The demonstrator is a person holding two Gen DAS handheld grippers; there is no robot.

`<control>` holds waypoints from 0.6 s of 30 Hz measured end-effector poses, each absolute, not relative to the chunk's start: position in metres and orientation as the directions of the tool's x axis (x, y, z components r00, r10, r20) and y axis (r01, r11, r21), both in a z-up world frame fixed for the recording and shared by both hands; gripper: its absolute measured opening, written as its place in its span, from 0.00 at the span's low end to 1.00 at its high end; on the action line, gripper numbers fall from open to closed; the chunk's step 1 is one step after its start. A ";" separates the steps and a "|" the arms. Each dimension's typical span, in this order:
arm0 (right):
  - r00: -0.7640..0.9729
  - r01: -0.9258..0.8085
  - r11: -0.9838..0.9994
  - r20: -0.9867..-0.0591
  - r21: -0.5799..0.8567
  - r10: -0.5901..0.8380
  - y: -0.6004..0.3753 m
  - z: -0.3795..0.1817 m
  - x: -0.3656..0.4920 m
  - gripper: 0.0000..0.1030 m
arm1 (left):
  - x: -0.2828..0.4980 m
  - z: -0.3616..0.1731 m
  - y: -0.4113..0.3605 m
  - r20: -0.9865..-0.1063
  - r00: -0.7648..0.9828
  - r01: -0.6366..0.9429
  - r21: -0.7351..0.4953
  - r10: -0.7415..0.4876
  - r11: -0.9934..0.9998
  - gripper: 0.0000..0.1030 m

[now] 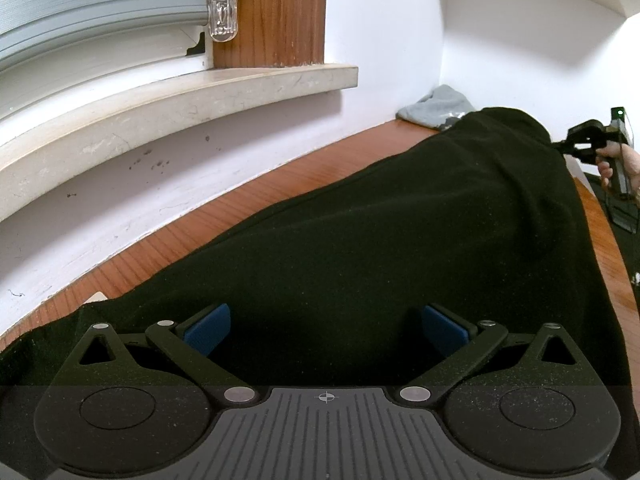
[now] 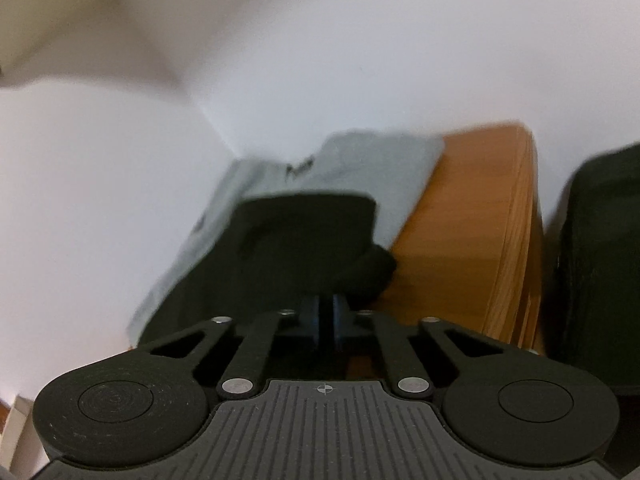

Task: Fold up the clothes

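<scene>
- Left hand-held gripper sitting nearest the left wrist camera, blue pads spread wide apart, nothing pinched between them.
- Dark garment lying just ahead of and under those spread fingers, stretching across the wooden surface toward the far right corner.
- Garment's near edge running under the left hand-held gripper body; whether the pads are touching the cloth is hard to tell.
- Far end of the garment rising off the surface, pulled up toward the right hand-held gripper at the right edge of the left wrist view.
- A person's hand gripping the handle of that right hand-held gripper.
- Right wrist view: right hand-held gripper with pads pressed together, pinching a fold of the dark garment.
- Cloth bunching into a roll just right of the closed pads, hanging over the surface.
- Grey garment lying in the corner against the white wall, behind the dark one and partly covered by it.
- Same grey garment showing in the left wrist view, in the corner beyond the dark cloth.
- Stone window sill running above the surface at left, wooden frame standing on it, blinds beside.
- Clear plastic clip hanging at the edge of the blinds.
- Dark bulky object sitting at the right edge of the right wrist view, too blurred to identify.
</scene>
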State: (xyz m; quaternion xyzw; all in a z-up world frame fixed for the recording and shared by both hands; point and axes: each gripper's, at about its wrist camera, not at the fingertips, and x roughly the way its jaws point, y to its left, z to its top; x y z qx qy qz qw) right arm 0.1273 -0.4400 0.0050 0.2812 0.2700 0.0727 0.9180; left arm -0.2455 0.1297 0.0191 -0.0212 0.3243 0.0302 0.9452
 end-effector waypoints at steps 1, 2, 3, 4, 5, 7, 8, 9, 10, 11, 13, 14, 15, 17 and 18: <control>0.857 -0.001 0.837 -0.431 0.548 0.283 -0.438 0.011 0.123 0.01 | -0.245 0.019 0.130 -0.614 0.788 -0.071 -0.020 0.043 0.997 1.00; 0.868 -0.021 0.842 -0.407 0.539 0.282 -0.437 0.016 0.119 0.01 | -0.245 0.019 0.130 -0.614 0.788 -0.070 -0.019 0.044 0.997 1.00; 0.874 -0.044 0.843 -0.388 0.537 0.293 -0.434 0.023 0.116 0.01 | -0.245 0.019 0.131 -0.613 0.789 -0.070 -0.018 0.044 0.997 1.00; 0.879 -0.067 0.843 -0.369 0.534 0.303 -0.431 0.030 0.113 0.01 | -0.245 0.019 0.131 -0.612 0.790 -0.070 -0.019 0.044 0.997 1.00; 0.881 -0.079 0.844 -0.359 0.530 0.308 -0.427 0.036 0.111 0.01 | -0.246 0.019 0.131 -0.611 0.791 -0.071 -0.020 0.044 0.997 1.00; 0.885 -0.102 0.846 -0.341 0.523 0.318 -0.419 0.048 0.108 0.01 | -0.246 0.019 0.132 -0.610 0.791 -0.072 -0.018 0.046 0.997 1.00; 0.886 -0.114 0.847 -0.332 0.519 0.323 -0.415 0.054 0.106 0.01 | -0.246 0.019 0.131 -0.609 0.792 -0.073 -0.015 0.048 0.997 1.00; 0.888 -0.125 0.848 -0.324 0.515 0.328 -0.411 0.060 0.105 0.01 | -0.246 0.019 0.131 -0.605 0.794 -0.075 -0.013 0.052 0.997 1.00; 0.887 -0.138 0.848 -0.318 0.512 0.336 -0.406 0.065 0.103 0.01 | -0.247 0.020 0.131 -0.602 0.797 -0.077 -0.012 0.054 0.997 1.00; 0.885 -0.151 0.847 -0.312 0.509 0.345 -0.402 0.069 0.100 0.01 | -0.248 0.020 0.131 -0.601 0.797 -0.077 -0.014 0.054 0.997 1.00; 0.889 -0.128 0.867 -0.332 0.482 0.316 -0.397 0.073 0.100 0.01 | -0.248 0.020 0.131 -0.601 0.797 -0.077 -0.016 0.052 0.997 1.00; 0.889 -0.114 0.876 -0.345 0.469 0.300 -0.396 0.073 0.100 0.01 | -0.248 0.020 0.132 -0.602 0.797 -0.077 -0.019 0.050 0.997 1.00; 0.889 -0.099 0.885 -0.358 0.455 0.284 -0.395 0.072 0.100 0.01 | -0.247 0.020 0.132 -0.603 0.797 -0.077 -0.021 0.049 0.997 1.00; 0.891 -0.022 0.905 -0.402 0.425 0.210 -0.402 0.064 0.103 0.03 | -0.247 0.020 0.132 -0.604 0.796 -0.077 -0.024 0.047 0.997 1.00; 0.885 0.003 0.899 -0.419 0.438 0.201 -0.409 0.058 0.104 0.06 | -0.247 0.020 0.133 -0.604 0.795 -0.077 -0.024 0.047 0.997 1.00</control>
